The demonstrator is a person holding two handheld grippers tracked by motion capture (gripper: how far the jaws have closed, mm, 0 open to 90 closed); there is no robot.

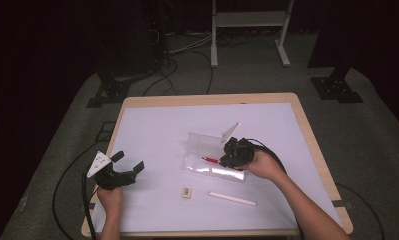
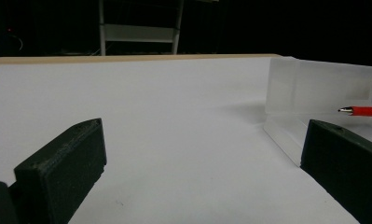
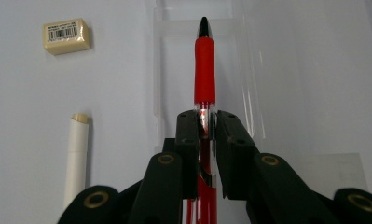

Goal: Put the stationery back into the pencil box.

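A red ballpoint pen (image 3: 204,70) is clamped in the right hand-held gripper (image 3: 206,123) above an open clear plastic case (image 1: 213,165) on the white-covered counter (image 1: 157,130). A cream eraser (image 3: 65,36) and white stick (image 3: 76,156) lie nearby; the left hand-held gripper (image 1: 128,161) hangs wide open, empty

Table's left half (image 1: 152,130) lies bare — clear case (image 1: 212,167) blocks the centre.
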